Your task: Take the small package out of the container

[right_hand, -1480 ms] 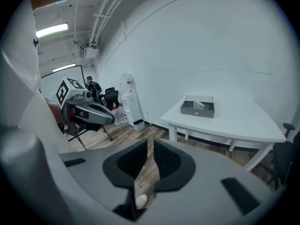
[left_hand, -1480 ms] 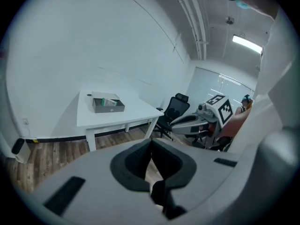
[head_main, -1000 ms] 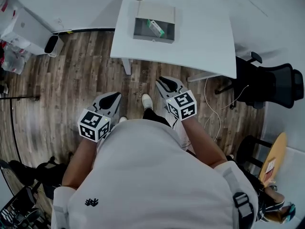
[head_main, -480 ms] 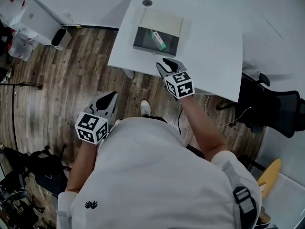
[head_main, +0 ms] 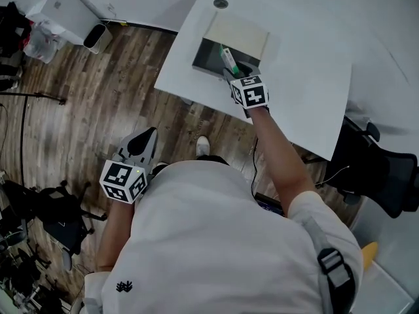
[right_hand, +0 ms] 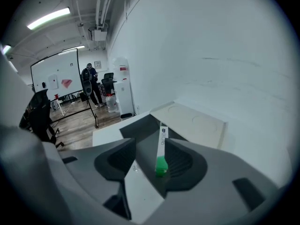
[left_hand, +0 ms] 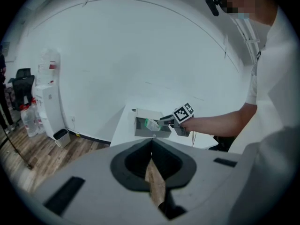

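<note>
On the white table (head_main: 308, 64), a grey container (head_main: 208, 52) with its pale lid (head_main: 239, 31) folded back. Inside it, the small package (head_main: 228, 60), slim and long, propped at a slant with one end above the rim, not lying flat on the bottom. Long axis running from the near wall of the container toward the lid side, a little diagonal in the head view. In the right gripper view, green end low and nearest to the camera, white printed end pointing away and up toward the lid.

At the near edge of the container, the right gripper (head_main: 236, 76), reaching in on an outstretched arm. Jaws wide apart, having just been opening, with the package in the gap between them, closer to the right-hand jaw. No pad pressing on it, so not gripped.

Well back from the table, over the wooden floor (head_main: 85, 110) and close beside the person, the left gripper (head_main: 146, 138). Jaws closed together at the tips, nothing between them, pointing toward the table.
</note>
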Available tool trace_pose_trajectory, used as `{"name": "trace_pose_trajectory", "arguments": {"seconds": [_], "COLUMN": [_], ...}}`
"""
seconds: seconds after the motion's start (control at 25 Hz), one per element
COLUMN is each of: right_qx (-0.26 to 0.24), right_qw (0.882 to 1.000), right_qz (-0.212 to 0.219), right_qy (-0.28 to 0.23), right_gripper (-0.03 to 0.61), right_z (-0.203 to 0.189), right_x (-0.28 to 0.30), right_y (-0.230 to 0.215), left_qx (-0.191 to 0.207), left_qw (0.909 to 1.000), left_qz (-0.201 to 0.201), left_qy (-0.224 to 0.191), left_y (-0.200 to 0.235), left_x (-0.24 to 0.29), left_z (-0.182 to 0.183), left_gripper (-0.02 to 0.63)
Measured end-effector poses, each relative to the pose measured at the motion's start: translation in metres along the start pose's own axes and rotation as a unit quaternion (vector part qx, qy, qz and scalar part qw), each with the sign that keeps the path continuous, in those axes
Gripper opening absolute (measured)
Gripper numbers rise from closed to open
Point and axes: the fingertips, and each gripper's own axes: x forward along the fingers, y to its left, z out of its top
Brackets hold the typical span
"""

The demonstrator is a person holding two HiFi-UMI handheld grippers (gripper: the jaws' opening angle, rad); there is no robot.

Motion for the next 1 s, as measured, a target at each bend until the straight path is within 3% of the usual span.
{"name": "trace_pose_trajectory", "arguments": {"seconds": [0.48, 0.72, 1.0], "right_qx": [0.003, 0.002, 0.000], "right_qw": [0.999, 0.998, 0.998], "right_qz": [0.009, 0.000, 0.002], "right_qy": [0.053, 0.065, 0.067], "right_gripper": [0.202, 0.112, 0.098], "right_z": [-0.015, -0.017, -0.020], "right_x": [0.059, 0.066, 0.064], "right_y": [-0.023, -0.028, -0.029], "left_qx": [-0.020, -0.022, -0.018], "left_qw": [0.9986, 0.9985, 0.9990], "left_qz": [0.050, 0.049, 0.040], "left_qy": [-0.001, 0.009, 0.010], "left_y": [0.018, 0.018, 0.015], "left_x": [0.000, 0.006, 0.011], "left_z": [0.003, 0.005, 0.008], "left_gripper": [0.008, 0.008, 0.008]}}
